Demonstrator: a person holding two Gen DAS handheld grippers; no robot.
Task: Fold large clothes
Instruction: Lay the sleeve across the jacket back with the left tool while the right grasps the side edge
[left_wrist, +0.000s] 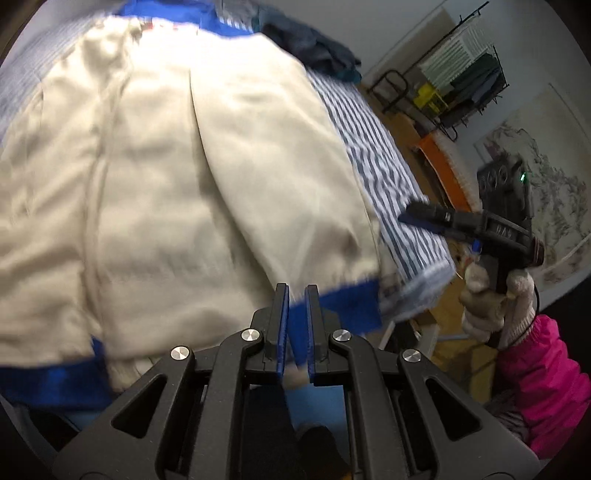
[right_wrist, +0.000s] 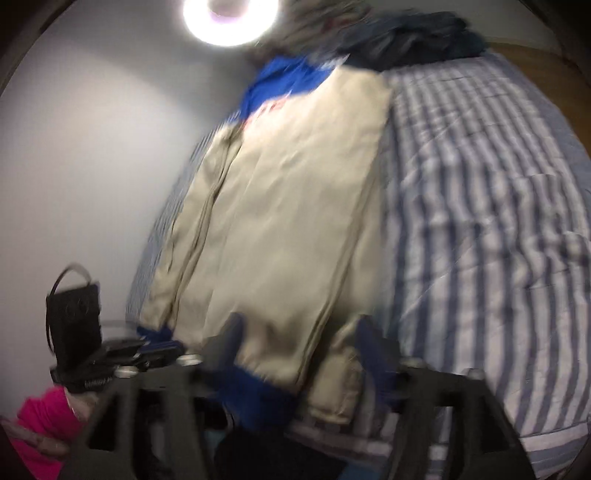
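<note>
A cream jacket (left_wrist: 177, 177) with a blue hem and collar lies spread on the striped bed; it also shows in the right wrist view (right_wrist: 288, 221). My left gripper (left_wrist: 296, 291) is shut on the jacket's blue hem (left_wrist: 332, 310) at the near edge. My right gripper (right_wrist: 299, 332) is open, its blurred fingers (right_wrist: 229, 339) standing wide on either side of the hem, over the jacket's near end. In the left wrist view the right gripper (left_wrist: 424, 216) hovers over the bed's right edge, held by a gloved hand.
The blue-and-white striped bedspread (right_wrist: 480, 221) covers the bed. A pile of dark clothes (left_wrist: 314, 48) lies at the far end. A clothes rack (left_wrist: 465, 74) and an orange item (left_wrist: 443, 170) stand right of the bed. A ceiling lamp (right_wrist: 229, 18) glares overhead.
</note>
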